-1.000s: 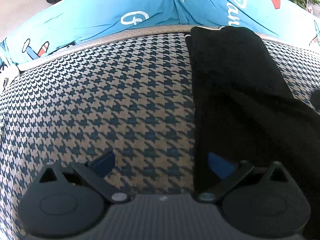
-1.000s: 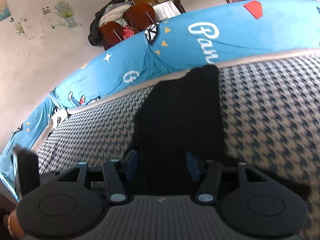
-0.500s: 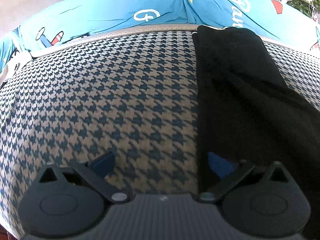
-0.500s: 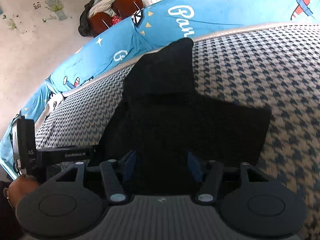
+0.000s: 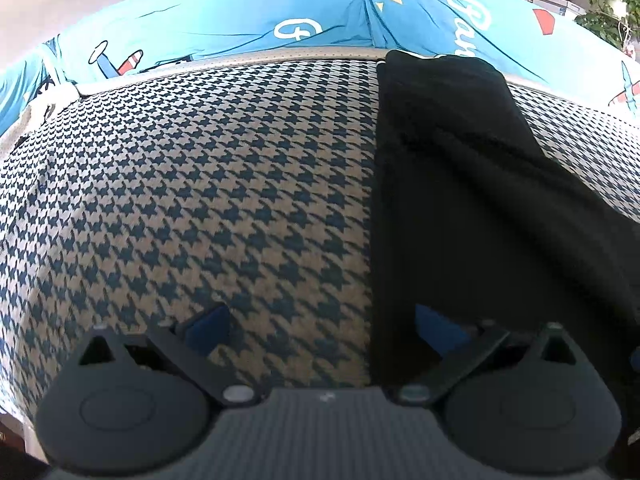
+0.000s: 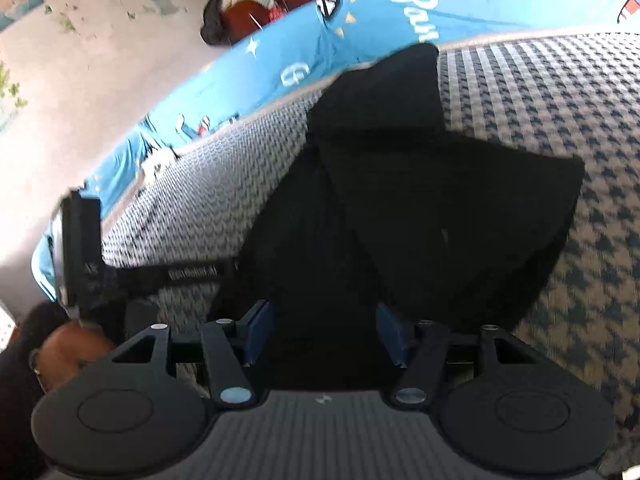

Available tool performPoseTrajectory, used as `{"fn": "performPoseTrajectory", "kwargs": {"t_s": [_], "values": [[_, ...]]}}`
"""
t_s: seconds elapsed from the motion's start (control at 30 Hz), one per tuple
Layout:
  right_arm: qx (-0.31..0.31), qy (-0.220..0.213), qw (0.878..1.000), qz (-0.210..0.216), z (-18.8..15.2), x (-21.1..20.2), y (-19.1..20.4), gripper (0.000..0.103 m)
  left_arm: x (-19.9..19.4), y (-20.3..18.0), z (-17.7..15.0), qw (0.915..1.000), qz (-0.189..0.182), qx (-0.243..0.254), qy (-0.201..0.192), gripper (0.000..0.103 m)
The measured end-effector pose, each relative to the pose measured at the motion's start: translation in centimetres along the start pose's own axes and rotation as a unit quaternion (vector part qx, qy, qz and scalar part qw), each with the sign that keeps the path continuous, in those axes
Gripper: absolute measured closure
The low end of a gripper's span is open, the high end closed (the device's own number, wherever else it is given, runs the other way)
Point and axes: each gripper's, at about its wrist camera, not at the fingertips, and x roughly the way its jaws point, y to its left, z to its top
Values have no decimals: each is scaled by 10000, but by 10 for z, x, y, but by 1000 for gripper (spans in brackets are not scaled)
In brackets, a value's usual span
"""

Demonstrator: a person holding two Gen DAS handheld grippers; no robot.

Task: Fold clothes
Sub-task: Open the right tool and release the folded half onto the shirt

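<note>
A black garment [image 5: 460,184] lies lengthwise on the houndstooth cloth [image 5: 200,184]; it also shows in the right wrist view [image 6: 420,200], partly folded with a flap spread to the right. My left gripper [image 5: 320,324] is open, low over the cloth, straddling the garment's left edge, with its right finger over the garment. My right gripper [image 6: 324,334] is open, with the garment's near end between its blue pads [image 6: 260,332]. The left gripper's body [image 6: 80,248] shows at the left of the right wrist view.
A blue printed sheet [image 5: 280,20] covers the surface beyond the houndstooth cloth's far edge. A wall with stickers [image 6: 80,60] and a chair with clothes [image 6: 272,0] stand behind. A potted plant [image 5: 612,8] is at the far right.
The right gripper has pulled back and risen, so more of the garment and its right flap show. The left gripper has drifted slightly back and left. Both grippers stay open.
</note>
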Motion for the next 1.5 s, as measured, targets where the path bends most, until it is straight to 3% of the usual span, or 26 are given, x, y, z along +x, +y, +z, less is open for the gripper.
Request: {"fn": "performPoseTrajectory", "kwargs": {"t_s": [0.1,0.43,0.57,1.1,1.27,1.5], "values": [[25,183,9998,-107,-8,2,0,44,-4,-3,-4,10000,-41,9,-3,0],[278,100,9994,-190,-26,-25,-10,43,-11,-10,-11,9999,-128,45,-12,0],[311,-240,9991,-165,-23,-38,-11,43,-15,-11,-12,9999,-134,30,-43,0],[205,-1266,9815,-1423,28,-31,-53,43,-13,-15,-12,9997,-170,142,-71,0],[462,-1339,9738,-1781,38,-20,-81,43,-12,-14,-11,9997,-181,153,-66,0],[282,-1392,9702,-1961,43,-2,-92,43,-10,-12,-11,9998,-189,110,-35,0]]}}
